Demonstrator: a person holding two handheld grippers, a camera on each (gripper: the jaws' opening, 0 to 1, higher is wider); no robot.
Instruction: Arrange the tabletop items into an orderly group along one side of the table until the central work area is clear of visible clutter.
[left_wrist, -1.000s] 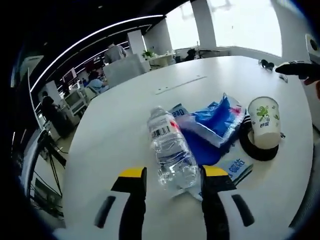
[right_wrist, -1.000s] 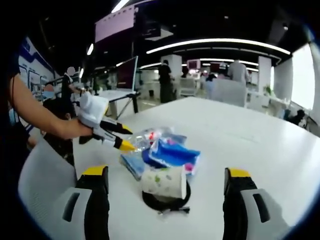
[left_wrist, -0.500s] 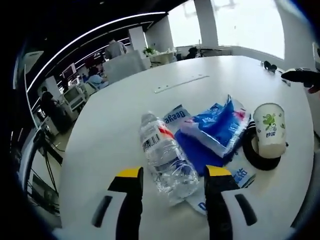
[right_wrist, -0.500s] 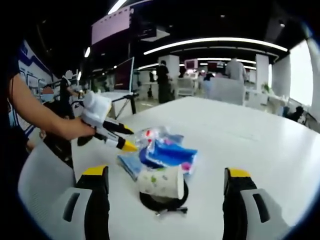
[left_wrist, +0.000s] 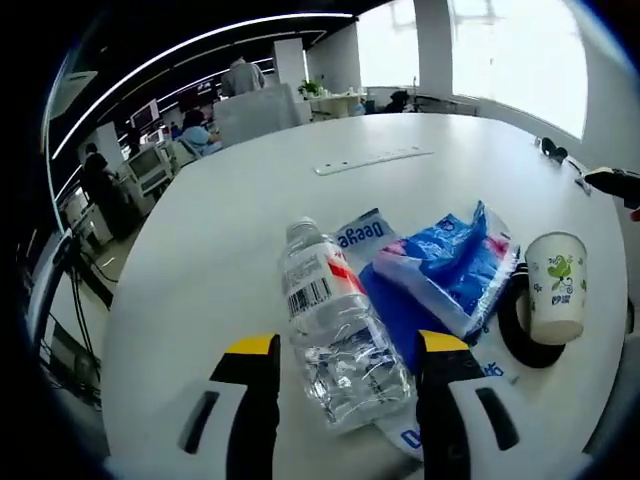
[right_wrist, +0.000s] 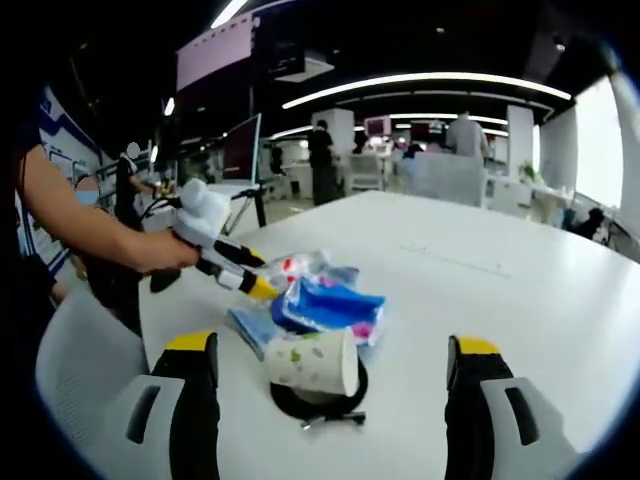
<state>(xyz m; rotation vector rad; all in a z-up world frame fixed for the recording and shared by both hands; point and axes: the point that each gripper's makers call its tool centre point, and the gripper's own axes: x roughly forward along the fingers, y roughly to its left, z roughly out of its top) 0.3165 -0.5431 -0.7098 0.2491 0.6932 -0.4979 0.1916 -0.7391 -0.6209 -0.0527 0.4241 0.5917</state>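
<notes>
Fingers of your left gripper (left_wrist: 345, 375) straddle the water bottle (left_wrist: 335, 320), not yet clamped; your right gripper (right_wrist: 330, 400) gapes empty before the paper cup (right_wrist: 310, 362). Squeezing the round bottle could roll it into the blue packet (left_wrist: 445, 270).

A dark monitor on a stand (right_wrist: 245, 150) rises beyond the table's far edge, people standing among desks behind.

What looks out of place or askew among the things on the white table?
The clear plastic water bottle lies on its side between the left gripper's jaws, and the white paper cup with green print stands on a black ring, not on the white table.
</notes>
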